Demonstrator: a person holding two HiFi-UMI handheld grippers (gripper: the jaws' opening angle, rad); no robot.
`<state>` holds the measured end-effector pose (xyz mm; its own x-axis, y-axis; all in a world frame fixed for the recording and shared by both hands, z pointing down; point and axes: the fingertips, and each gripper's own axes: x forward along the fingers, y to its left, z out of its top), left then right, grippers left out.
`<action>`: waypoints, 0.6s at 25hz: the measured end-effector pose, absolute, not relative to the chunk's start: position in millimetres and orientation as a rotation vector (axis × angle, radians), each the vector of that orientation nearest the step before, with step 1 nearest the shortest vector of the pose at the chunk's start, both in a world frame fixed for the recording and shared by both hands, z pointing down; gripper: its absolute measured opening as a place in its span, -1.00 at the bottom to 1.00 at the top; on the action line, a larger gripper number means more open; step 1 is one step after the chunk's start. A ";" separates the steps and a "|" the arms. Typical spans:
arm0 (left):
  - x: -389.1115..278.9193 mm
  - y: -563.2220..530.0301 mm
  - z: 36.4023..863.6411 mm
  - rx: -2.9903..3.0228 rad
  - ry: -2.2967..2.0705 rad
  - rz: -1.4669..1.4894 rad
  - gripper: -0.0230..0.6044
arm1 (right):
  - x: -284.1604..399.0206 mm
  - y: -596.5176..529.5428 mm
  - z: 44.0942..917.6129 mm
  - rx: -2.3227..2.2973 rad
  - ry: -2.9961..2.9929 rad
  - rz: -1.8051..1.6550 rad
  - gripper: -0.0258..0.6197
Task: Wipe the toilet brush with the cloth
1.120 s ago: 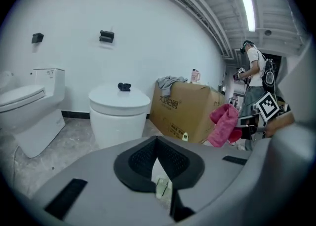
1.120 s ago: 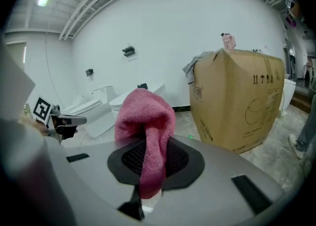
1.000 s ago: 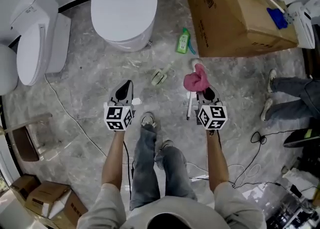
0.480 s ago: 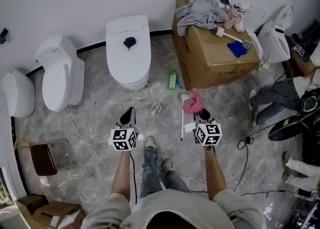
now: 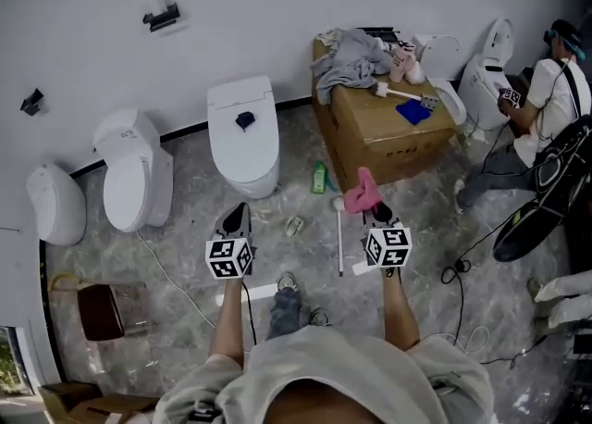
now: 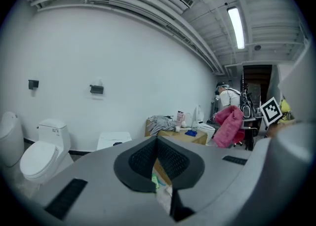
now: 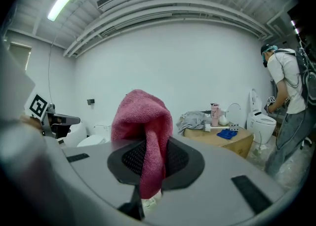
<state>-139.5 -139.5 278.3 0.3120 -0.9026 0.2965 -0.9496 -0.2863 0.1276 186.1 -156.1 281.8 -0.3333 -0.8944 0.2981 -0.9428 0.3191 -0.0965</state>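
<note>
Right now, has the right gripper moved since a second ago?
Yes. The right gripper, shut on the pink cloth, has risen: the toilet shrinks much more than it does.

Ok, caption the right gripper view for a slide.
Pink cloth clamped in the right gripper, box and toilet beyond.

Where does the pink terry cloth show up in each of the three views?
Head view: the pink terry cloth is right of centre, at the tip of the right gripper.
Left gripper view: the cloth is at the far right, mid-height.
Right gripper view: the cloth is dead centre, pinched between the jaws.
Shared landmark: the brown cardboard box.
</note>
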 end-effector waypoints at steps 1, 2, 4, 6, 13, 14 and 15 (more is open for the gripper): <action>-139.0 -133.4 271.1 2.311 -1.681 0.237 -0.87 | 189.3 -148.5 275.3 1.700 -2.394 0.373 -0.72; -138.2 -128.0 264.6 2.317 -1.686 0.230 -0.87 | 192.7 -141.6 269.3 1.709 -2.395 0.366 -0.72; -136.8 -119.6 252.3 2.331 -1.703 0.210 -0.87 | 198.7 -130.7 258.4 1.717 -2.402 0.340 -0.72; -135.6 -110.4 242.8 2.343 -1.721 0.200 -0.87 | 202.9 -118.8 250.3 1.715 -2.413 0.317 -0.72; -117.7 -80.9 227.0 2.367 -1.743 0.182 -0.87 | 223.9 -79.8 233.6 1.713 -2.413 0.274 -0.72; -116.1 -76.8 226.4 2.365 -1.744 0.179 -0.87 | 225.0 -76.5 232.7 1.709 -2.414 0.273 -0.72; -114.7 -73.8 225.5 2.362 -1.747 0.173 -0.87 | 225.8 -74.7 231.6 1.704 -2.414 0.271 -0.72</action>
<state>-114.7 -73.8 225.5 0.2953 -0.9320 0.2102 -0.9551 -0.2825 0.0892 225.8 -74.7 231.6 -0.3304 -0.9115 0.2448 -0.9431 0.3290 -0.0479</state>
